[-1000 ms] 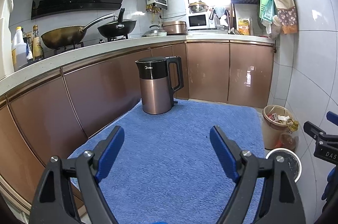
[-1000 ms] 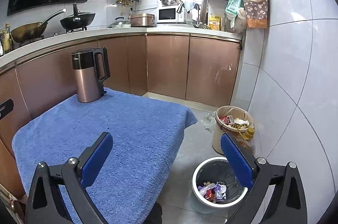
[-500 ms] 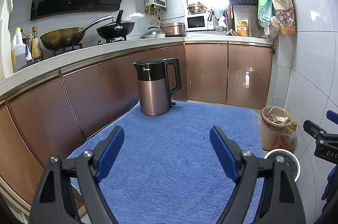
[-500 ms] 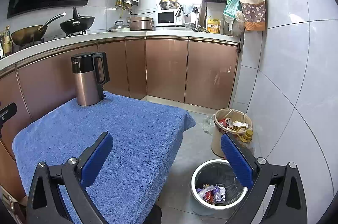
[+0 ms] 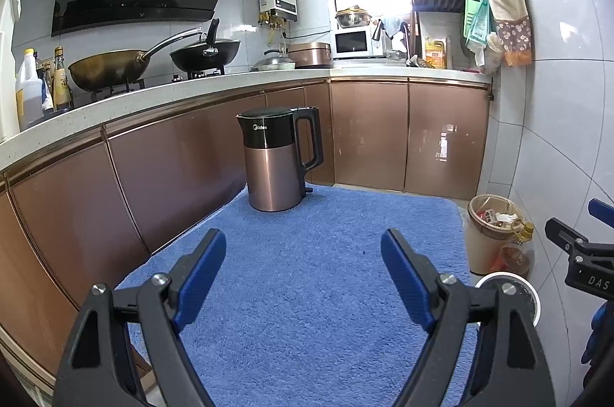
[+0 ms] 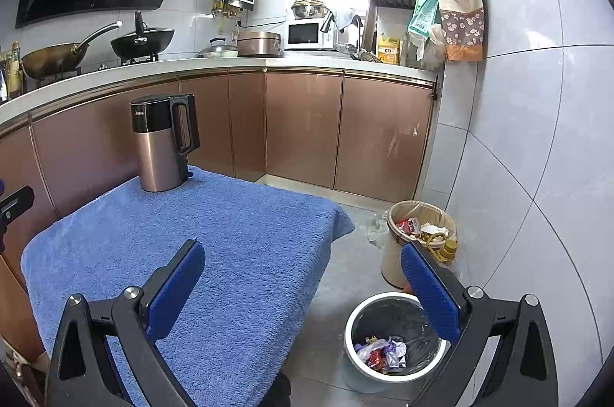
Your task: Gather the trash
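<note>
A white-rimmed bin [image 6: 391, 341] with a black liner stands on the floor to the right of the table and holds several crumpled wrappers [image 6: 382, 353]. Its rim also shows in the left wrist view [image 5: 508, 286]. My left gripper [image 5: 303, 265] is open and empty above the blue towel [image 5: 314, 292]. My right gripper [image 6: 303, 276] is open and empty, held over the towel's right edge [image 6: 238, 253] and the bin. I see no loose trash on the towel.
A copper and black electric kettle [image 5: 278, 161] stands at the towel's far side. A beige bin [image 6: 420, 234] full of rubbish, with a yellow-capped bottle beside it, stands by the tiled wall. Brown cabinets [image 5: 153, 169] and a counter with woks run along the left and back.
Both grippers have risen and tilted slightly, so the kettle and bins sit a little lower in view. Both stay open and empty.
</note>
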Available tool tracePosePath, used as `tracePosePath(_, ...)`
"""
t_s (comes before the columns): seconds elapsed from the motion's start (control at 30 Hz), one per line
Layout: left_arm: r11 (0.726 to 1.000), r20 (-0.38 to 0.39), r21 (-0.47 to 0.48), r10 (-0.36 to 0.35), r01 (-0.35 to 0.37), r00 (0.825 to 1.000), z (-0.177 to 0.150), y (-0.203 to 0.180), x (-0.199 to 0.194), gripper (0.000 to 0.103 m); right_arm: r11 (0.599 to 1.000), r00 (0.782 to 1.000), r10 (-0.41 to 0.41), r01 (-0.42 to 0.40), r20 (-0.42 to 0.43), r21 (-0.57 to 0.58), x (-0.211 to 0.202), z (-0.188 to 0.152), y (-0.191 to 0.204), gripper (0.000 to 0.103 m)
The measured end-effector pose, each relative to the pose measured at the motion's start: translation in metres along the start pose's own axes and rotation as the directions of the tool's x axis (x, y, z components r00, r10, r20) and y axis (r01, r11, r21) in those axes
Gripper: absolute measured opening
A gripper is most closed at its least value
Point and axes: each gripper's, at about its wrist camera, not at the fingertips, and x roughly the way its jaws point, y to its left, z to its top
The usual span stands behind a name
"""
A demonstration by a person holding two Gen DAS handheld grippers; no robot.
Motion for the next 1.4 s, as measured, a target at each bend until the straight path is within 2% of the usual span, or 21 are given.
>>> tracePosePath(1.4,0.999,-0.020,0.017,-0.042,0.043,0.999,-0.006,-0.013,-0.008,0.082,1.000,1.000,-0.012,0.012,-0.008,0.002,-0.006,-0.007,-0.004,0.103)
